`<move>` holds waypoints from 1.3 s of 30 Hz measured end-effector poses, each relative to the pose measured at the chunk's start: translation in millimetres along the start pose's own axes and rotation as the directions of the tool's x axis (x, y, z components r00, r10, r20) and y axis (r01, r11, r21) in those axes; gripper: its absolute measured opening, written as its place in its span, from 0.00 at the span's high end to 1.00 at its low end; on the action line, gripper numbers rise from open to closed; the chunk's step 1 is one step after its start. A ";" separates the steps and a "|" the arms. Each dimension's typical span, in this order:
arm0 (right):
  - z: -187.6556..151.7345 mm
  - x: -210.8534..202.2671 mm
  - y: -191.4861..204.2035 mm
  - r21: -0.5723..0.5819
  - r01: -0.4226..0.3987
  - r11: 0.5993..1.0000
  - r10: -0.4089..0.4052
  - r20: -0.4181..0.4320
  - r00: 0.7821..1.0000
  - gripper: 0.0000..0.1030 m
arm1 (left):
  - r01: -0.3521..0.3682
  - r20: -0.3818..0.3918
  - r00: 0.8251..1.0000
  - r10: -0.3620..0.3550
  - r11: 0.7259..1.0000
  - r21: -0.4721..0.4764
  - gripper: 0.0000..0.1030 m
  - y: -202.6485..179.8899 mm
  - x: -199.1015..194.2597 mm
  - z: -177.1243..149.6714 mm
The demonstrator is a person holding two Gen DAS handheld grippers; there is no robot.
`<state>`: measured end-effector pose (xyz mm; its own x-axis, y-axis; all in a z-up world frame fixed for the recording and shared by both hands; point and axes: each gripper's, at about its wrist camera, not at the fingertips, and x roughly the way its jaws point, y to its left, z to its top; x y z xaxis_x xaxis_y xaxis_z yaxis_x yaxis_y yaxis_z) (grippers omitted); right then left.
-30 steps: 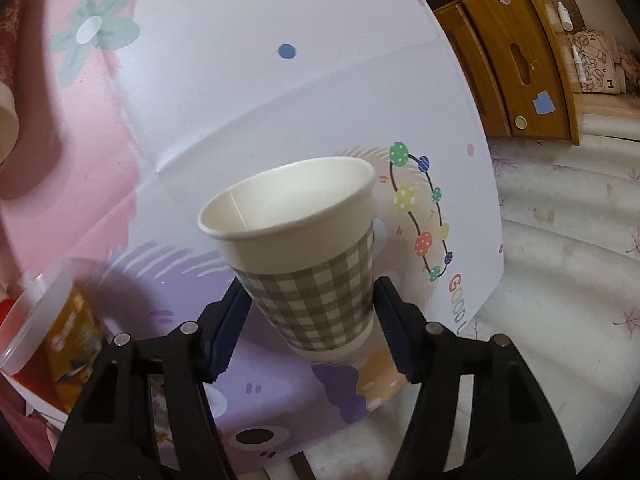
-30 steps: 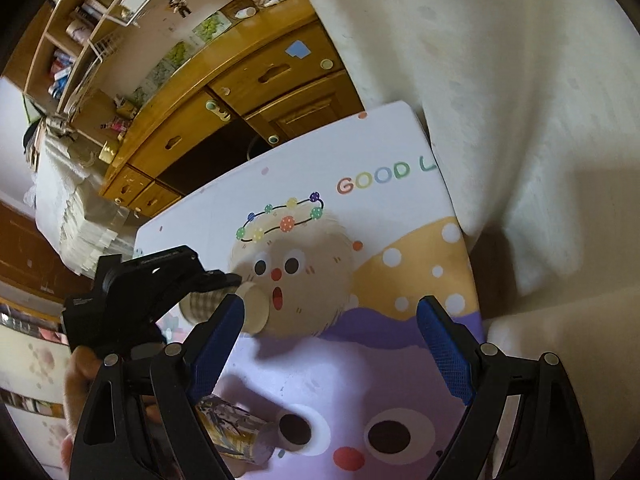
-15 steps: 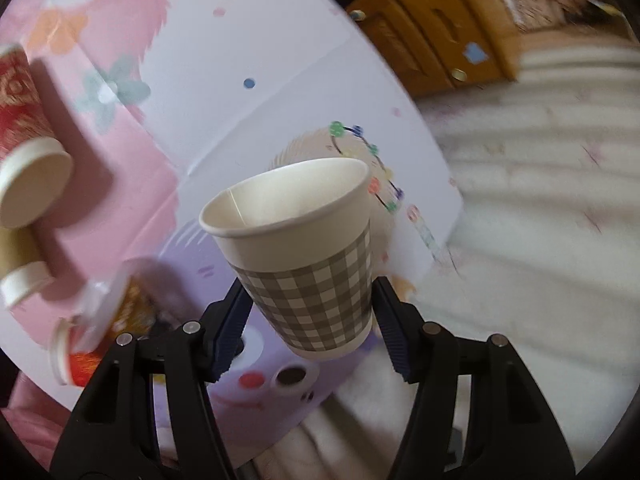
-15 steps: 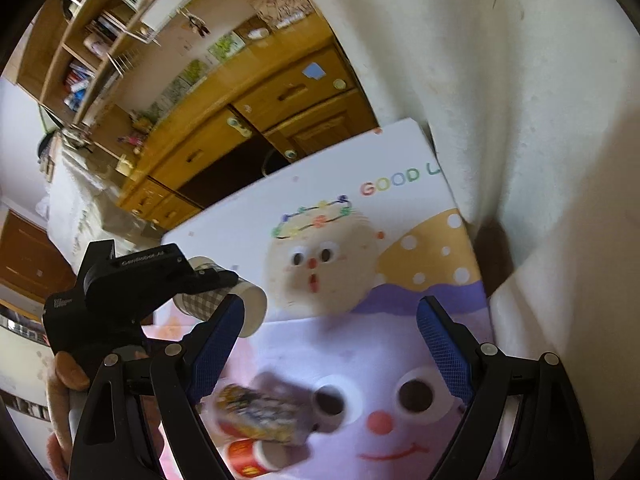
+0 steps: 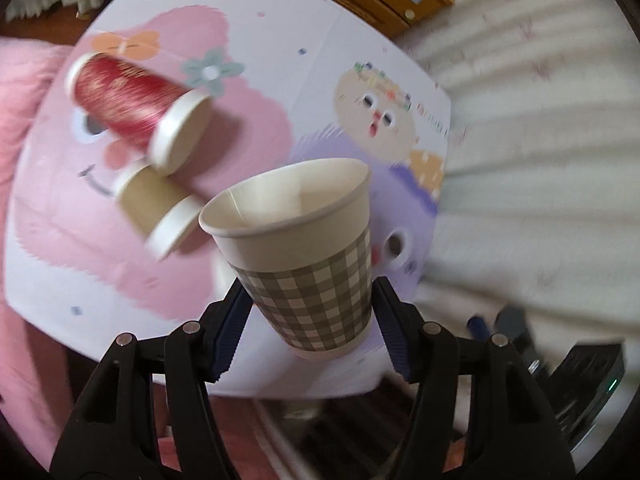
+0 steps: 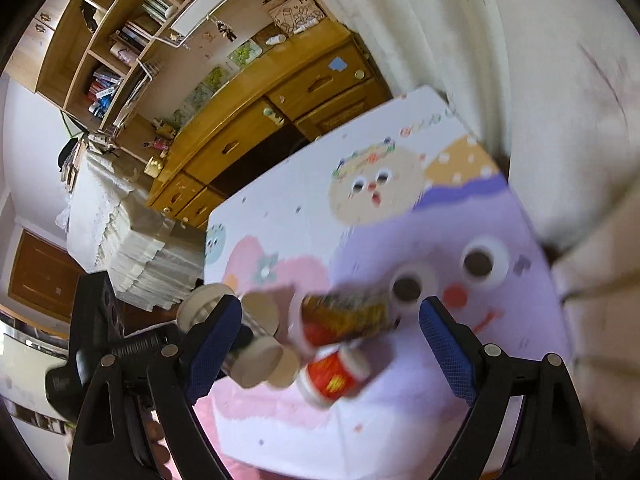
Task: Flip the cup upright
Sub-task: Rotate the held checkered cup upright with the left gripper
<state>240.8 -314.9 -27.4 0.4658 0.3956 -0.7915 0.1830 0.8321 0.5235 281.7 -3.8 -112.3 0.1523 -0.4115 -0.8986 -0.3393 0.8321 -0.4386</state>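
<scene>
Left tongs (image 5: 310, 318): in the left wrist view they pinch the checked paper cup (image 5: 298, 248) low on its wall, near the base. The cup is held in the air above the cartoon mat (image 5: 280, 40), mouth up and tilted slightly. Two other cups lie on their sides on the mat beyond it: a red cup (image 5: 132, 100) and a tan cup (image 5: 158, 210).

Handling, judged: thin paper, very light, easily crushed. Grip the lower wall, where the base stiffens it; use light pressure.

Right tongs (image 6: 330, 344): in the right wrist view they are spread wide with nothing between them, above the mat. Blurred cups lie beneath; the checked cup cannot be identified with certainty.
</scene>
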 end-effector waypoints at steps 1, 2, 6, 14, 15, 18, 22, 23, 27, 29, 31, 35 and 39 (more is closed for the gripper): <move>-15.3 -3.1 3.1 0.014 -0.002 1.000 0.002 -0.004 1.000 0.11 | -0.012 -0.006 1.000 0.013 1.000 0.020 0.44 7.0 -2.5 -10.5; -28.1 -3.8 5.0 0.024 -0.004 1.000 0.004 -0.014 1.000 0.11 | -0.019 -0.011 1.000 0.019 0.999 0.032 0.44 12.6 -2.9 -18.0; -82.2 -10.3 15.2 0.074 -0.022 0.997 0.026 -0.056 0.998 0.11 | -0.034 -0.067 0.997 0.042 0.994 0.108 0.43 43.9 1.0 -54.1; -153.2 -6.8 10.2 0.113 0.034 0.993 -0.019 -0.126 0.992 0.11 | -0.051 -0.180 0.979 0.095 0.970 0.236 0.43 85.4 43.4 -100.7; -162.0 -5.1 8.6 0.123 0.038 0.992 -0.020 -0.143 0.990 0.11 | -0.055 -0.191 0.976 0.105 0.966 0.251 0.43 87.2 49.4 -103.9; -170.0 6.9 -2.3 0.137 0.057 0.989 -0.029 -0.198 0.980 0.11 | -0.042 -0.257 0.958 0.126 0.950 0.309 0.43 92.8 80.4 -116.4; -185.4 18.5 -8.5 0.115 0.095 0.989 -0.059 -0.280 0.958 0.11 | -0.034 -0.304 0.942 0.141 0.943 0.332 0.43 99.7 110.5 -124.3; -186.1 21.4 -10.7 0.112 0.094 0.989 -0.057 -0.296 0.954 0.11 | -0.033 -0.311 0.939 0.143 0.942 0.334 0.43 98.6 115.3 -124.0; -182.0 35.7 -20.9 0.108 0.093 0.990 -0.049 -0.354 0.934 0.11 | -0.038 -0.330 0.925 0.186 0.913 0.406 0.42 93.0 131.4 -126.8; -177.6 44.0 -25.4 0.100 0.097 0.990 -0.053 -0.379 0.924 0.11 | -0.032 -0.331 0.926 0.180 0.913 0.406 0.43 90.2 134.5 -125.0; -174.2 52.3 -26.3 0.078 0.094 0.993 -0.055 -0.408 0.911 0.11 | -0.033 -0.342 0.922 0.181 0.917 0.397 0.42 88.6 137.8 -123.4; -160.4 61.9 -30.2 0.054 0.099 0.994 -0.066 -0.438 0.897 0.11 | -0.030 -0.352 0.919 0.178 0.921 0.388 0.41 88.4 133.3 -118.3; -148.0 69.3 -39.7 0.084 0.074 0.994 -0.027 -0.462 0.887 0.11 | -0.015 -0.344 0.925 0.161 0.920 0.391 0.29 80.8 127.1 -115.8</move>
<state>137.7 -263.0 -149.7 0.0083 0.5075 -0.8616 0.2892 0.8236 0.4879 166.1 -31.9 -260.4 -0.2328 -0.3741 -0.8977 0.0484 0.9175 -0.3949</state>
